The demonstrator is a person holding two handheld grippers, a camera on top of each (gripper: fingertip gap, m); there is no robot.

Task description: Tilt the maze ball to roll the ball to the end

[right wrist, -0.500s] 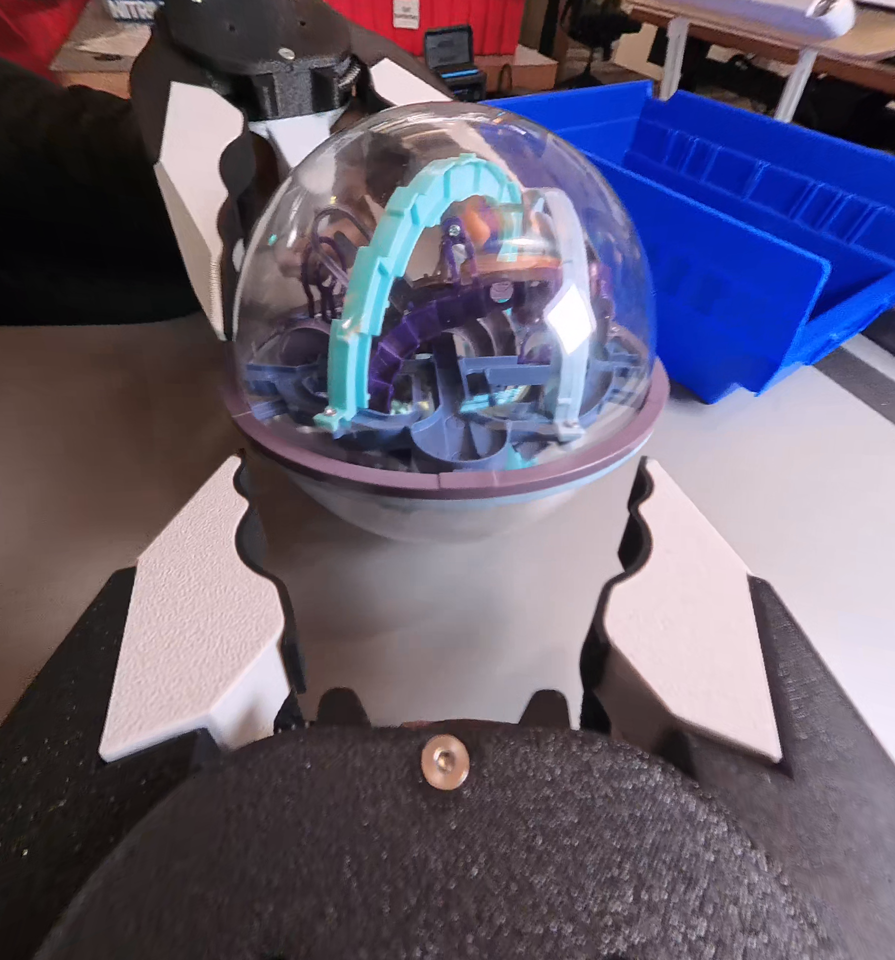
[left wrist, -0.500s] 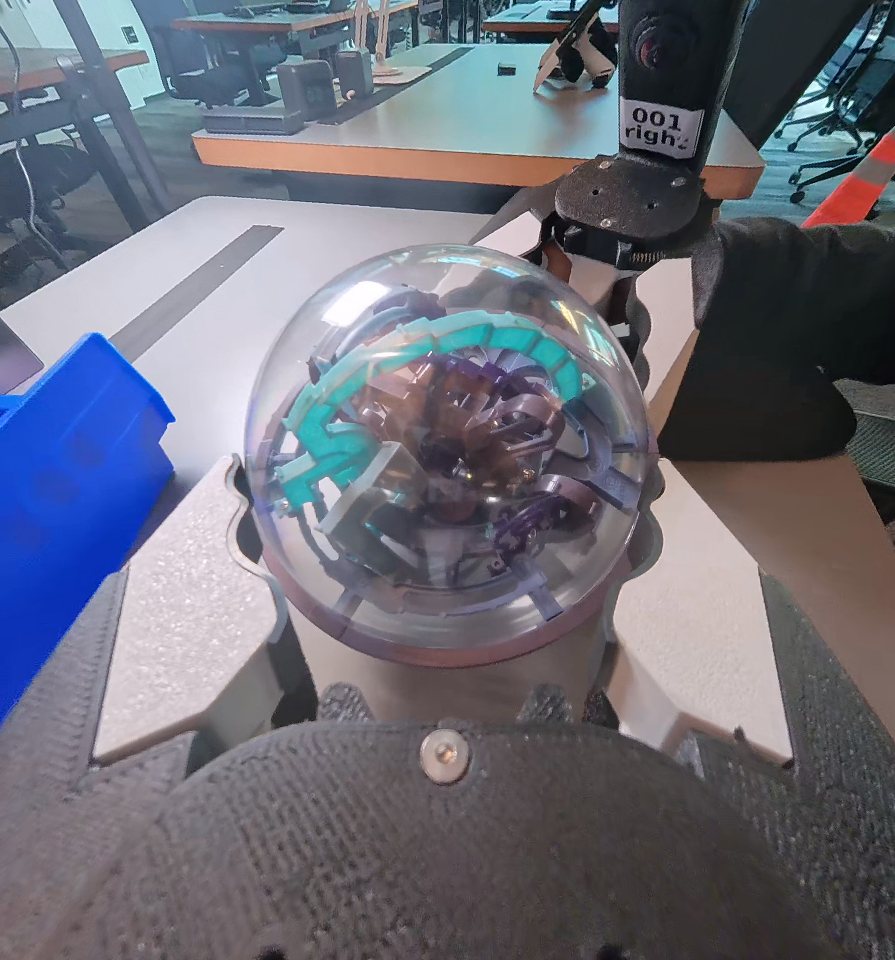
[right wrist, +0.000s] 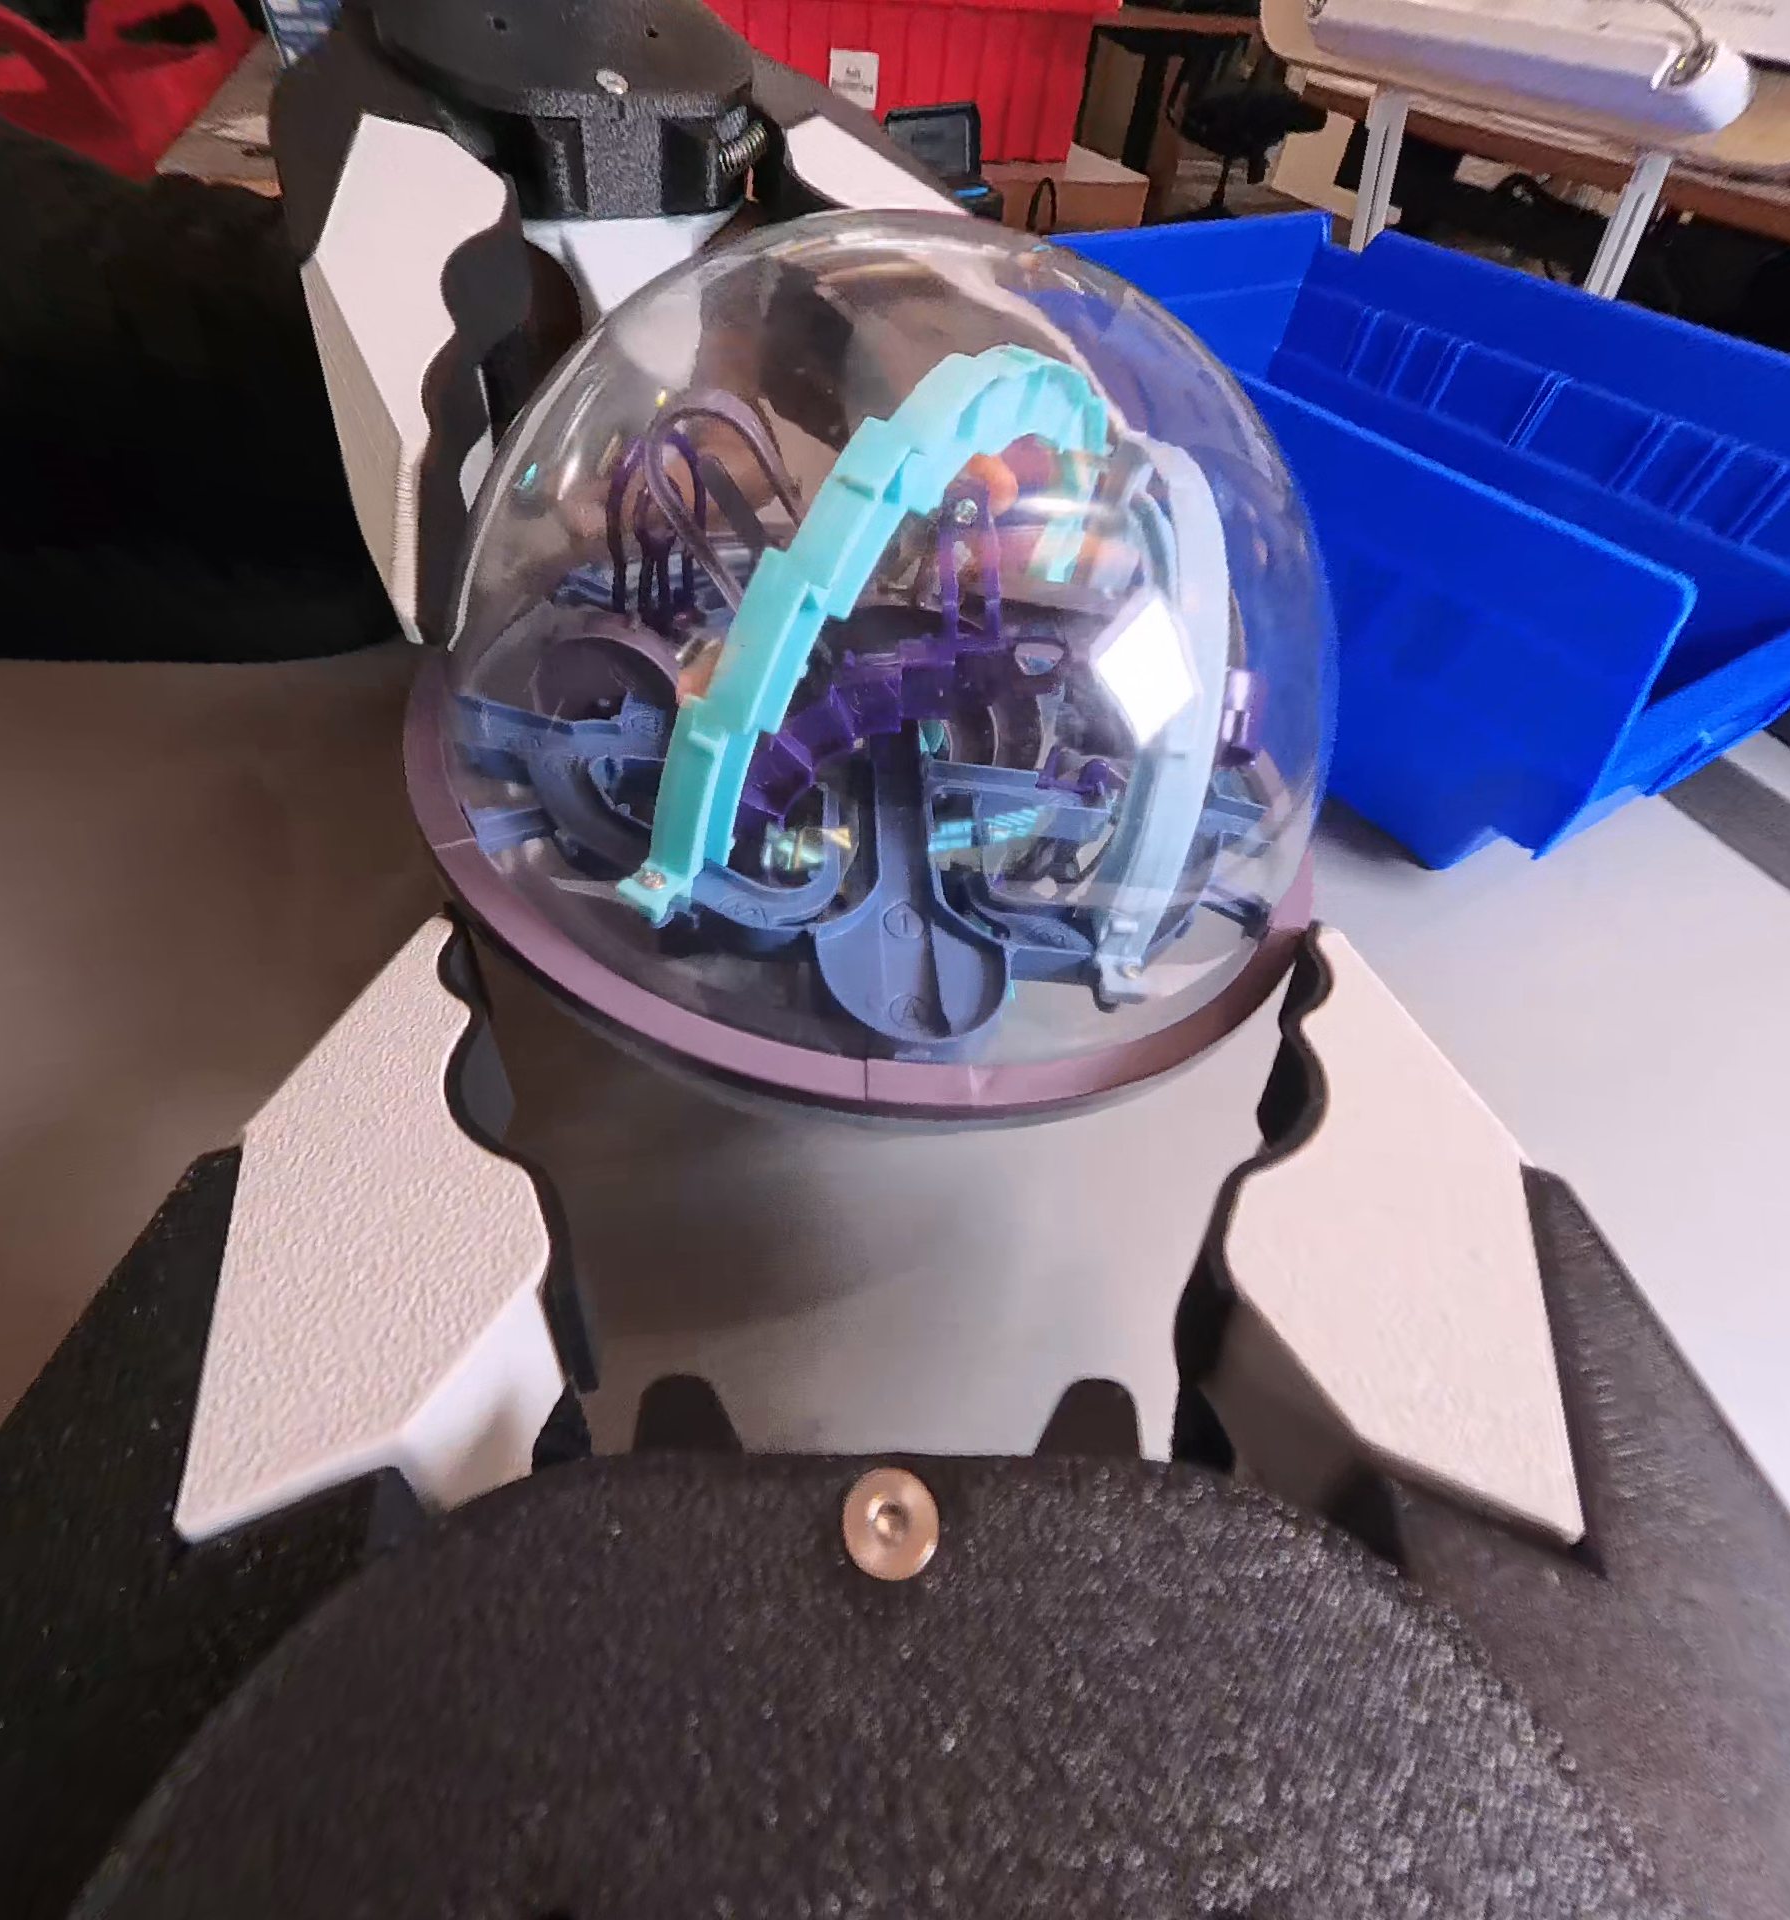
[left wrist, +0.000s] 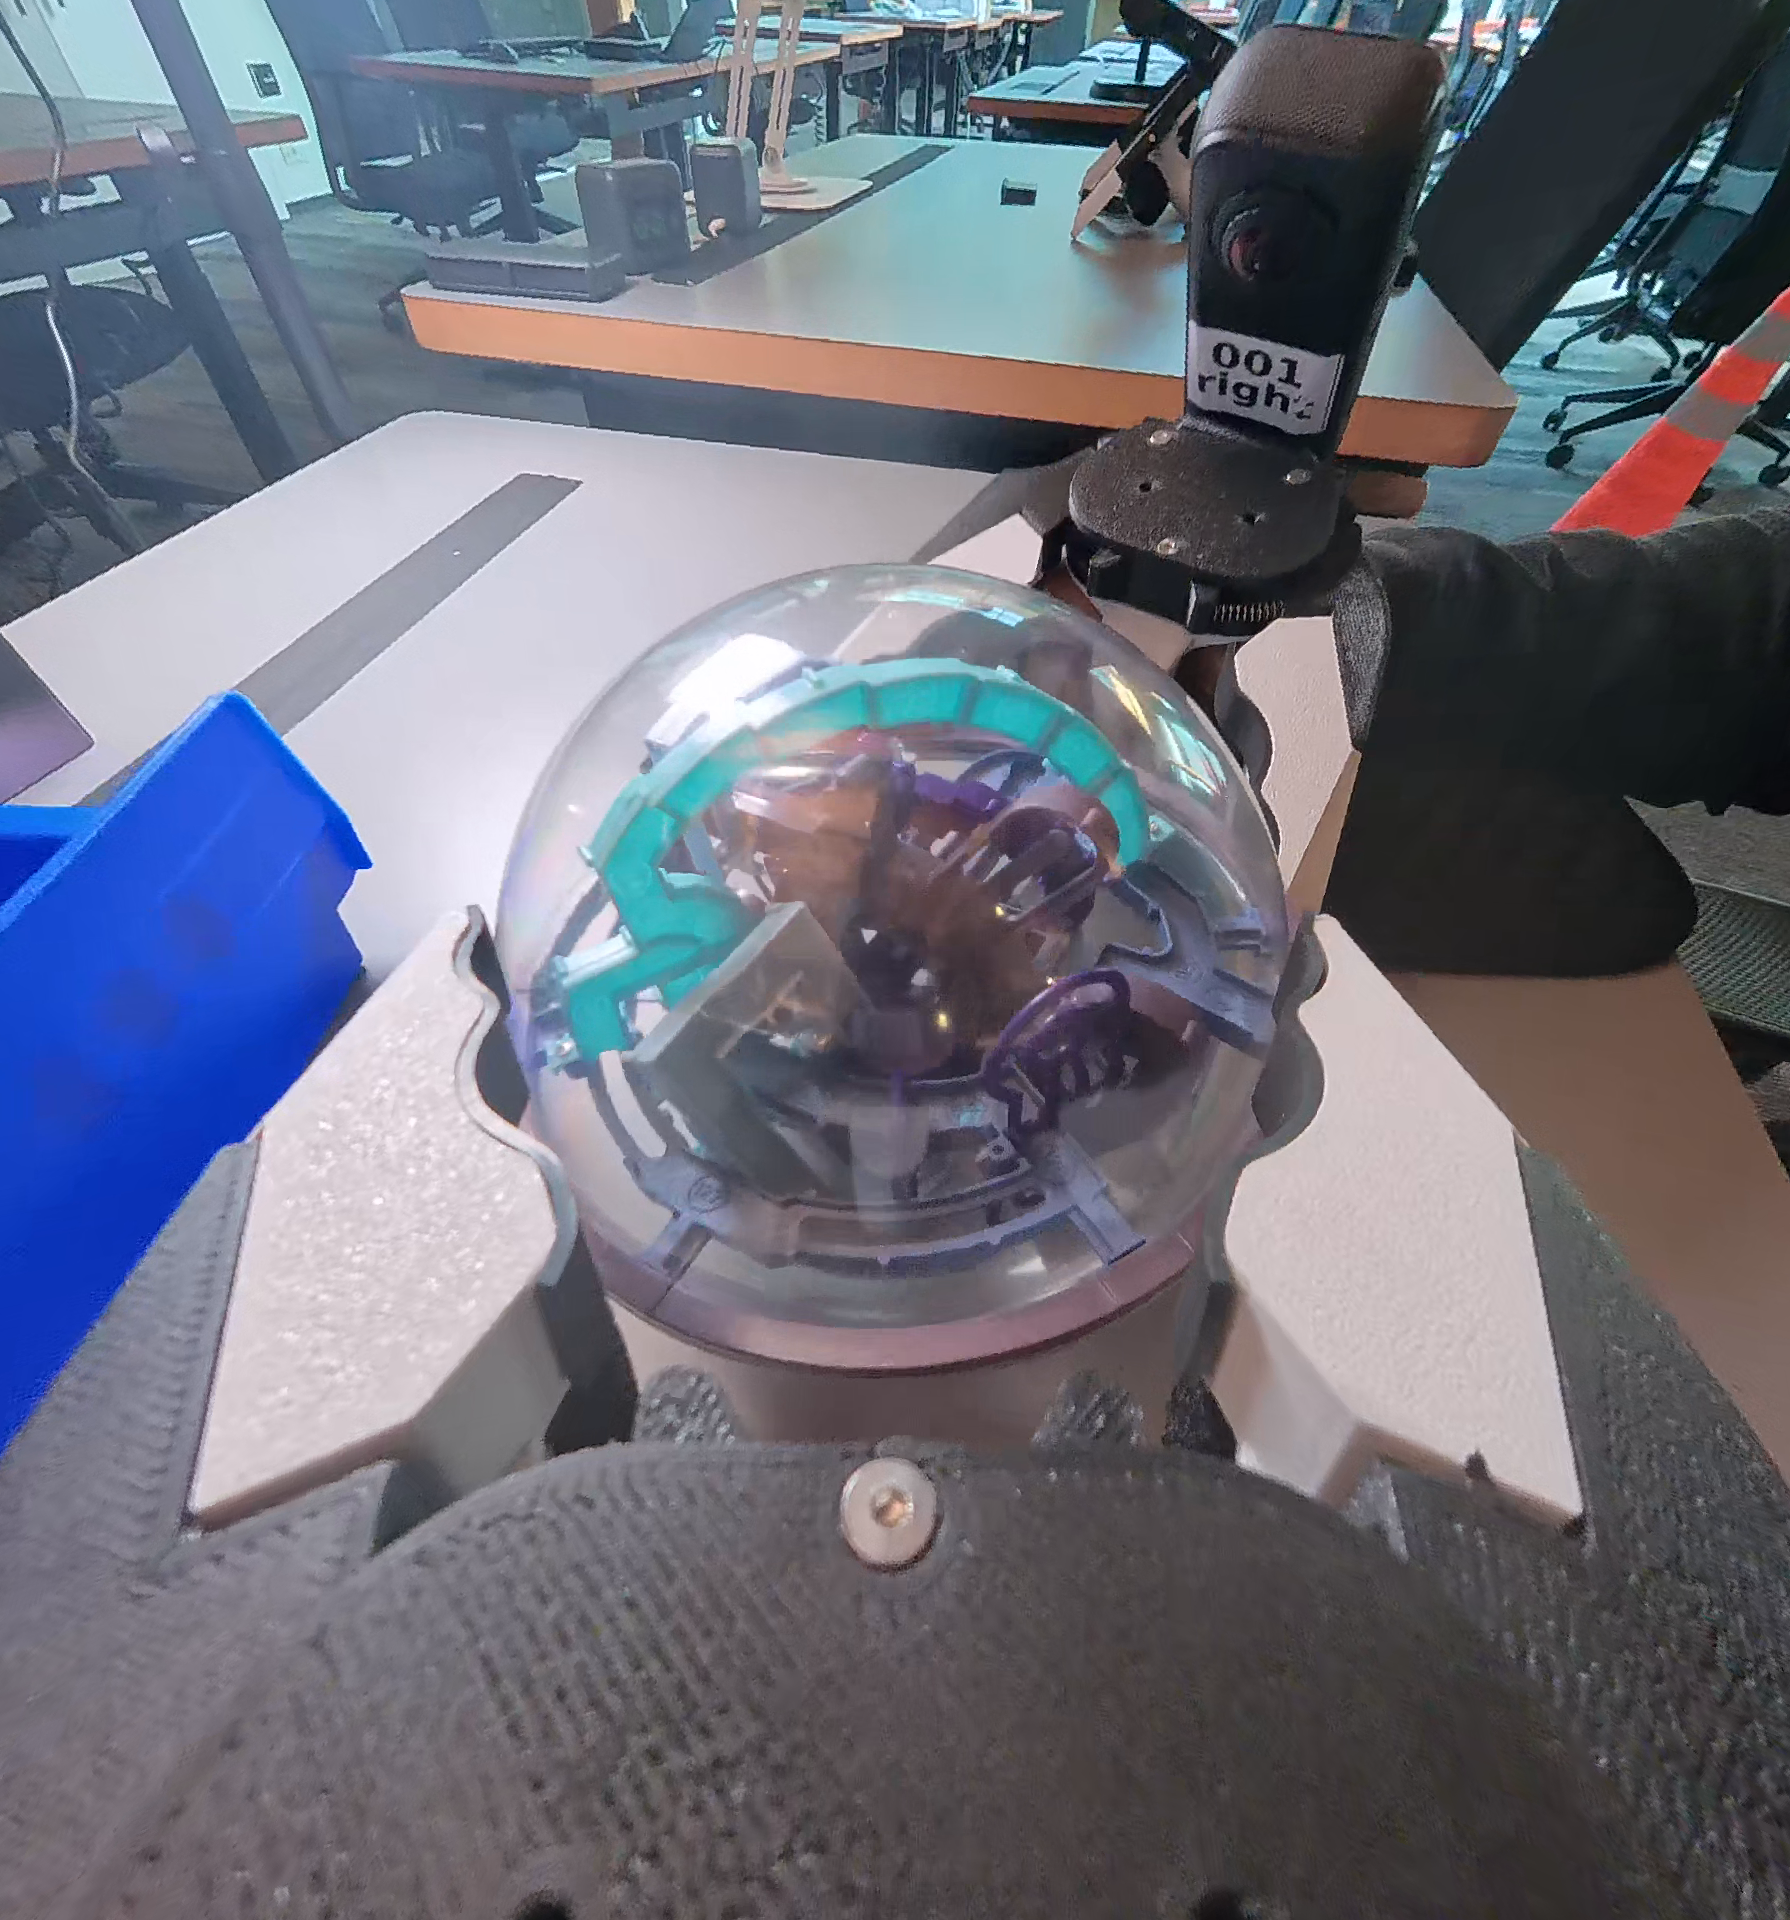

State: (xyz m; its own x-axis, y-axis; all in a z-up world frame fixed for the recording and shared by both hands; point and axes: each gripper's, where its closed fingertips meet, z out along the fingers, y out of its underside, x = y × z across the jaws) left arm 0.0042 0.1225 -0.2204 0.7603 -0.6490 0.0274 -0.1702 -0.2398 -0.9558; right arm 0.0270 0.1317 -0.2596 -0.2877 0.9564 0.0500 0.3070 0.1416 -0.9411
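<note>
The maze ball (left wrist: pixel 896 966) is clasped between the left gripper (left wrist: pixel 891 997)'s white fingers (left wrist: pixel 382 1174), pressed at both flanks. From the opposite side it is also grasped by the right gripper (right wrist: pixel 875 1029), its fingertips met at the purple rim. The ball is held above the bench (left wrist: pixel 434 623). Beside the ball stands a blue bin (right wrist: pixel 1556 582); nothing is seen in its shown part. A traffic cone (left wrist: pixel 1743 384) is shown only in the left wrist view, a red crate (right wrist: pixel 932 62) only in the right. Teal, purple and blue tracks are enclosed by the clear dome.
</note>
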